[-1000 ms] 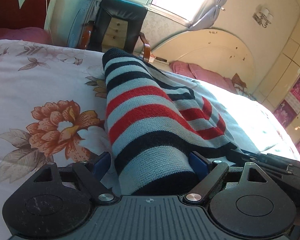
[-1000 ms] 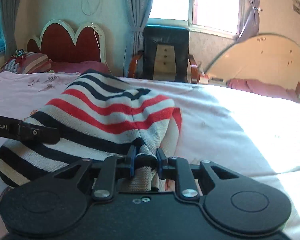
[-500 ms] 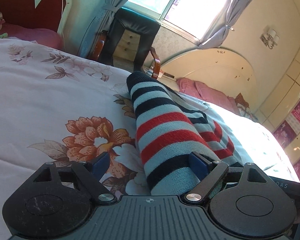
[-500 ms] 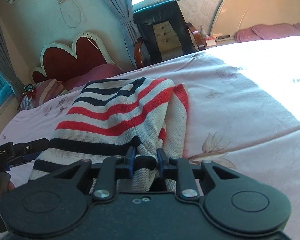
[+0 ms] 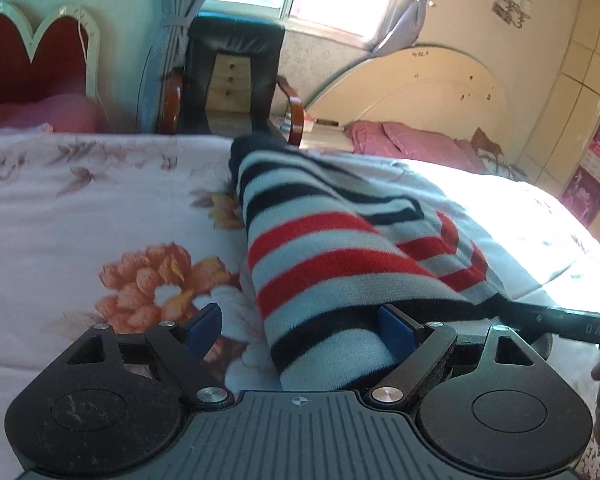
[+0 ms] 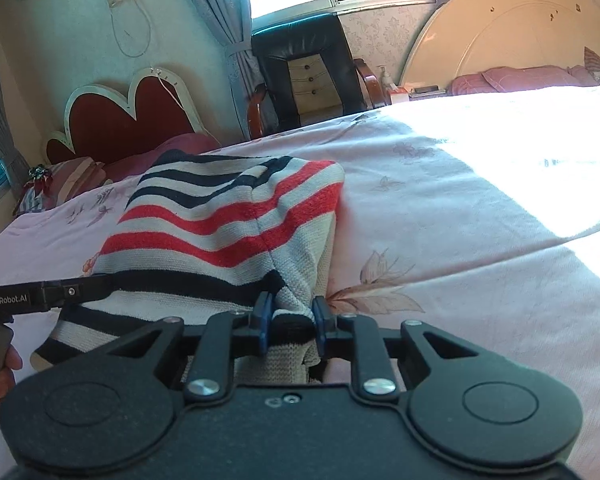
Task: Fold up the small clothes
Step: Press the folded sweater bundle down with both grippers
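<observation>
Near field, left wrist view: left hand-held gripper point(image 5: 300, 330) standing wide open, striped knit garment point(image 5: 332, 280) lying between the blue pads, touching the right pad point(image 5: 394, 330) but leaving a clear gap of floral bedspread point(image 5: 80, 216) before the left pad; nothing being squeezed.

Near field, right wrist view: right hand-held gripper point(image 6: 288, 322) pinching a bunched edge of the striped knit garment point(image 6: 220, 224); jaws having just been opening slightly, cloth between them and, by appearance, touching both pads point(image 6: 263, 320).

Key relation: garment stretching away from both hand-held grippers, long axis running near to far across the bed, near end at the fingertips, far end toward the black armchair point(image 5: 232, 72). Lying partly folded, one flap doubled over on the right side. Right hand-held gripper alone having hold of it; left one straddling the near end on the garment's left side. Judged next: releasing on the right or closing on the left before the next fold, the near end being the part within reach.

Count: one garment; two hand-held grippers, each showing as a black bar at the edge of the other's view; one armchair; two headboards, one red and scalloped point(image 6: 128, 120), one cream and arched point(image 5: 428, 92).
</observation>
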The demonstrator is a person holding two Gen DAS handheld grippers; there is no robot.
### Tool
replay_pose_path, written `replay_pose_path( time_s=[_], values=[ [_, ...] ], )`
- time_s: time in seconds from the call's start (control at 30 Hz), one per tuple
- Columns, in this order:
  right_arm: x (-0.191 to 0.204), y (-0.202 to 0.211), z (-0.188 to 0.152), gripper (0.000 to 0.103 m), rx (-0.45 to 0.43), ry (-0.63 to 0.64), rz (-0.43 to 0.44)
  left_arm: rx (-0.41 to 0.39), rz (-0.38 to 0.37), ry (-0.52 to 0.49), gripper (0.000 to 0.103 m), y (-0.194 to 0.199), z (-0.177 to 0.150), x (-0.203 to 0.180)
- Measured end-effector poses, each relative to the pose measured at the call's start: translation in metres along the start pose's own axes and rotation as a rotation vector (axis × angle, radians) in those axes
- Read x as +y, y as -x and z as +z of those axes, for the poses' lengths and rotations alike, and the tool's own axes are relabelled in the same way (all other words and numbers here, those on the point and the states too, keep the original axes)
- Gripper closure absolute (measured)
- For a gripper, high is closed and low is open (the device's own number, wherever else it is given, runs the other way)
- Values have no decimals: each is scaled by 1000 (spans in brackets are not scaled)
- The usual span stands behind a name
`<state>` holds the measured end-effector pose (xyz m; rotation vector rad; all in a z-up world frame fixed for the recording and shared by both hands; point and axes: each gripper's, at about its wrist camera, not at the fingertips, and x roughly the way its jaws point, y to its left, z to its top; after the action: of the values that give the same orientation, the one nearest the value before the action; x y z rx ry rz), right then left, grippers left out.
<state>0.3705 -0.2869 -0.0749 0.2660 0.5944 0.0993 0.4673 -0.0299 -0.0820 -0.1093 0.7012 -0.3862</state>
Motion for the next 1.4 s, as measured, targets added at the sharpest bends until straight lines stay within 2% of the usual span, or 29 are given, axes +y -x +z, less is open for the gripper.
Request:
replay_pose_path(
  time_s=[0.03, 0.1, 0.13, 0.23, 0.3, 0.33, 0.37, 0.4, 0.5, 0.57, 0.63, 0.7, 0.77, 0.83, 0.93, 1.0, 1.13, 1.2, 1.27, 1.3, 1.37, 1.4],
  values=[
    [-3, 6, 6, 74, -35, -18, 12, -48, -7, -4, 18, 7, 6, 2],
    [-10, 9, 21, 68, -92, -41, 10, -64, -18, 13, 18, 6, 20, 7],
    [-17, 3, 30, 65, -91, -72, 7, -50, -22, 15, 18, 0, 26, 8],
    [-44, -31, 54, 65, -20, -215, 69, 24, -46, -19, 18, -24, 34, 4],
    [-49, -54, 62, 66, 11, -228, 72, 80, -54, -25, 18, -39, 31, 2],
    [-48, -61, 64, 70, 21, -221, 82, 102, -49, -27, 18, -44, 27, 1],
    [-44, -67, 65, 83, 11, -190, 94, 100, -53, -15, 18, -45, 24, 3],
    [-37, -69, 65, 90, -12, -131, 91, 97, -59, 3, 18, -45, 22, 6],
    [-18, -71, 65, 93, -87, 66, 63, 85, -50, -8, 18, -46, 20, 6],
    [-16, -85, 64, 93, -50, 121, 23, 93, -56, 1, 18, -52, 20, 3],
    [-20, -93, 60, 92, -14, 117, 15, 95, -60, 4, 18, -52, 20, 3],
    [-17, -81, 64, 83, 19, 95, 4, 79, -55, 16, 18, -41, 20, 5],
    [-14, -51, 63, 70, -6, 70, 2, 39, -76, -9, 18, -19, 16, 5],
    [-14, -16, 53, 63, -27, 57, 61, 9, -91, -11, 18, 4, 7, 8],
    [-20, 25, 25, 61, 5, 25, 125, -15, -116, 47, 18, 32, -11, 17],
    [-29, 39, 7, 61, 20, -21, 166, -3, -141, 106, 18, 37, -22, 24],
    [-33, 39, -14, 62, 10, -54, 213, 12, -141, 146, 18, 32, -34, 27],
    [-24, 39, -16, 61, -29, -12, 258, 11, -131, 150, 18, 31, -34, 25],
    [-15, 36, -13, 57, -11, 18, 300, 8, -112, 135, 18, 35, -34, 22],
    [-12, 36, -13, 56, -7, 41, 309, 9, -111, 127, 18, 37, -35, 20],
    [-9, 32, -16, 58, 9, 97, 250, 12, -112, 127, 18, 42, -36, 20],
    [-13, 29, -17, 58, 23, 75, 243, 12, -110, 126, 18, 45, -39, 19]
  ],
)
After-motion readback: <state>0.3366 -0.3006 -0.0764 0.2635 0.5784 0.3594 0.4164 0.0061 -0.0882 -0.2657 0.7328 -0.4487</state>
